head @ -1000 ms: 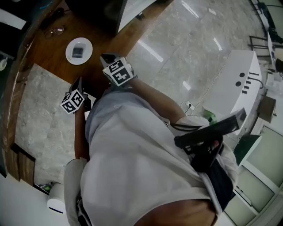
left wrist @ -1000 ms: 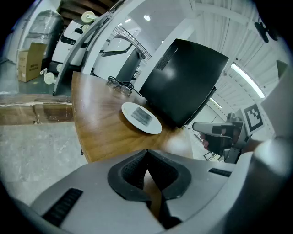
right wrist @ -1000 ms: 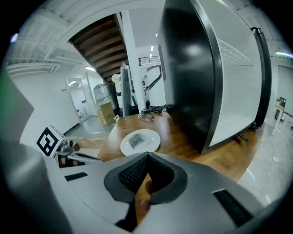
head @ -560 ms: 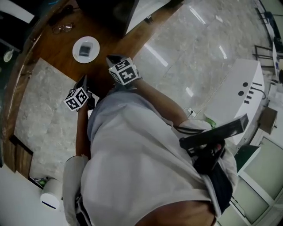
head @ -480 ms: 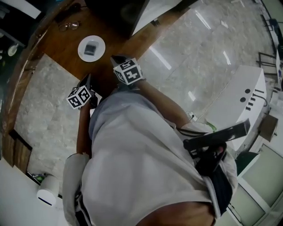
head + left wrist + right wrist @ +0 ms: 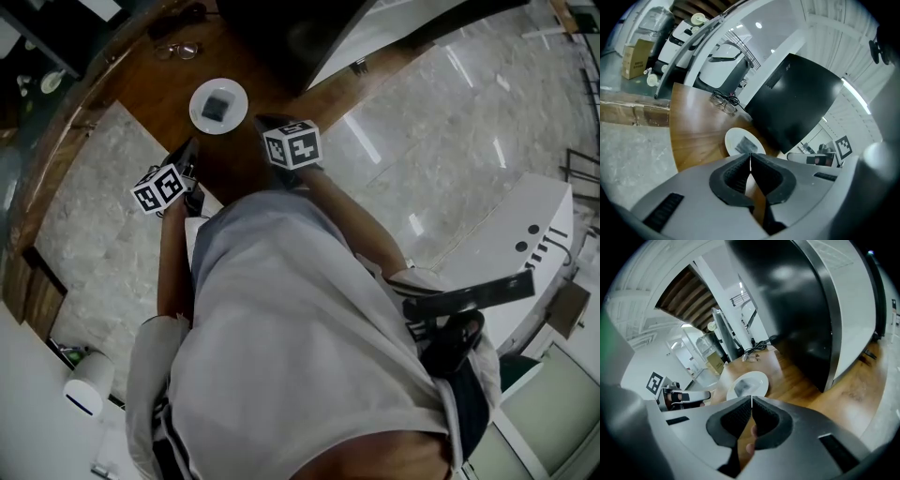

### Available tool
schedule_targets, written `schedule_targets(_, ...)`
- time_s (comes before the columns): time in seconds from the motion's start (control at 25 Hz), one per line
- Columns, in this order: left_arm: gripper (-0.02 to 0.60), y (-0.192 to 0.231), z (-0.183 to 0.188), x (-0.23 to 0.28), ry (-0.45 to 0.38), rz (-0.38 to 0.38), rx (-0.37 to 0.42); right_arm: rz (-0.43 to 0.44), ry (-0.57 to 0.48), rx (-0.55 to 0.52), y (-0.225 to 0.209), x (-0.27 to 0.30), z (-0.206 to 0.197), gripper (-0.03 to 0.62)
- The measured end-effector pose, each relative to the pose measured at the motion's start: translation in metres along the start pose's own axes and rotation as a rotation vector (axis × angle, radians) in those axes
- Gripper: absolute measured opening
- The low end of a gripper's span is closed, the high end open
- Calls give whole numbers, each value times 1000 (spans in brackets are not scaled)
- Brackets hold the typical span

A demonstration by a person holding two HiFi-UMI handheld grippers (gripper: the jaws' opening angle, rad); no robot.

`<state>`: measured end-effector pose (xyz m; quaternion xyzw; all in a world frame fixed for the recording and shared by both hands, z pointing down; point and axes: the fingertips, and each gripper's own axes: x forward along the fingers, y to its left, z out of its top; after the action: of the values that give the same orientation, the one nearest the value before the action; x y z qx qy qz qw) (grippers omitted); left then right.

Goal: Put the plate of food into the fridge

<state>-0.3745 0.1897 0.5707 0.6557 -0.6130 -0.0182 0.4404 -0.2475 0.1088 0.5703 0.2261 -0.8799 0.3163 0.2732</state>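
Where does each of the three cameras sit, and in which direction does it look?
Head view: on the person's head, facing steeply down; shows the torso, both arms, the left gripper, the right gripper, and the plate on the wooden table.
Left gripper view: on the left gripper, facing along its shut jaws toward the plate and glasses; the right gripper shows at right.
Right gripper view: on the right gripper, facing along its shut jaws toward the plate; the left gripper shows at left.
Shared: all three show the plate.
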Motion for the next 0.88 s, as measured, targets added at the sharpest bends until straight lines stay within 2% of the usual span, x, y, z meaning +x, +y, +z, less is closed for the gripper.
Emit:
schedule_targets(0.12,18,8,10,16,41,16,30,12,18,38,-7,7,-4,15)
schedule_targets(0.28,18,25,18,34,88,61,71,85,60,94,-7,16,-11,17)
schedule_targets(0.56,18,49,25,52,153,119,84,188,101,176,-9,32,-9,18)
schedule_targets(0.68,18,57,27,58,180,134,109,166,96,192,-18,43,-5,18)
schedule_targets(0.88,18,70,30,63,213,151,112,154,125,289,-32,58,-4,32)
